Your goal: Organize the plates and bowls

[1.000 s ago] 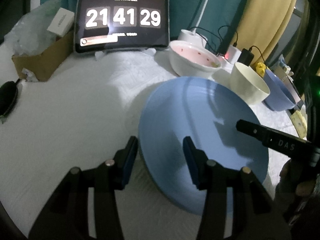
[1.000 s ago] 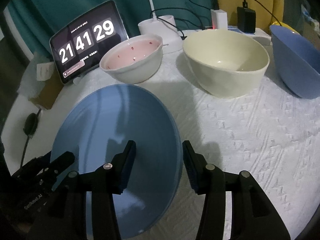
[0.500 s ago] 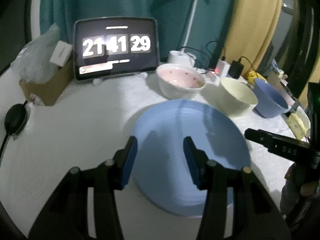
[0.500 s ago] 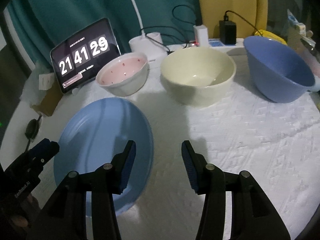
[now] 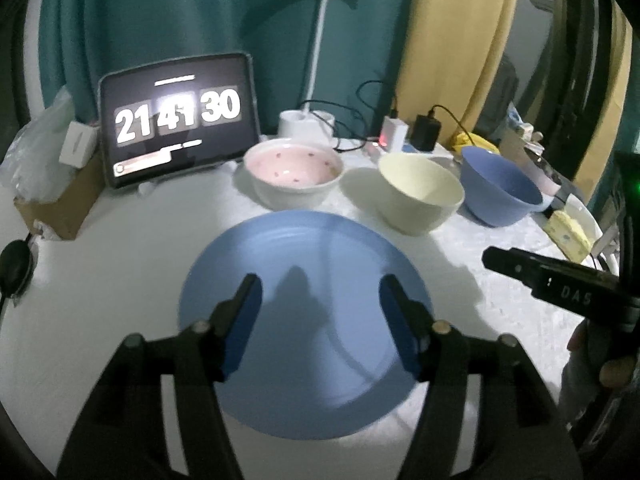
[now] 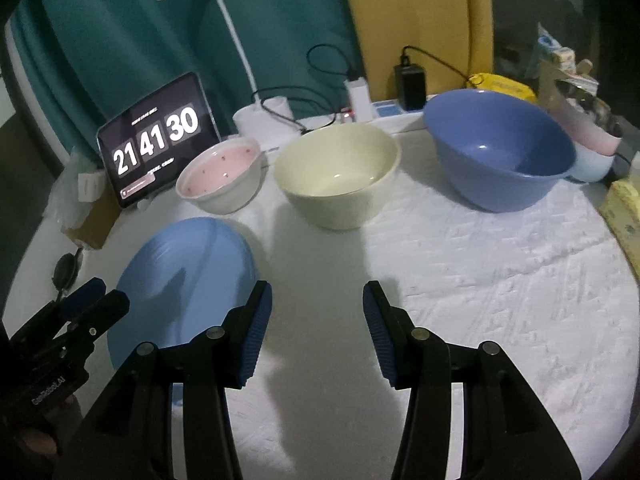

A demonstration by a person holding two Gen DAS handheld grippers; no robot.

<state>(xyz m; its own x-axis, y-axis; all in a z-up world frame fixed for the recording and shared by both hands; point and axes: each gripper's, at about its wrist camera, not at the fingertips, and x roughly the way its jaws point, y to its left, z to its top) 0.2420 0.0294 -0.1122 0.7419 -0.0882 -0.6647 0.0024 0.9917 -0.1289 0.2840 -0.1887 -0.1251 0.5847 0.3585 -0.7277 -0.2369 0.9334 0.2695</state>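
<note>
The blue plate (image 5: 304,304) lies flat on the bench toward its near-left edge, directly ahead of and below the left tool (image 5: 318,312) — its jaws have just been opening, apart and empty. The right tool (image 6: 318,328), also apart and empty, points down at bare cloth, nearer the cream bowl (image 6: 338,176) in the back row.

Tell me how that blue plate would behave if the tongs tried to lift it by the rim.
The blue plate looks rigid, so it should not flex. It lies flat on the white cloth, so getting under the rim may be awkward. Its smooth surface could slip.
</note>
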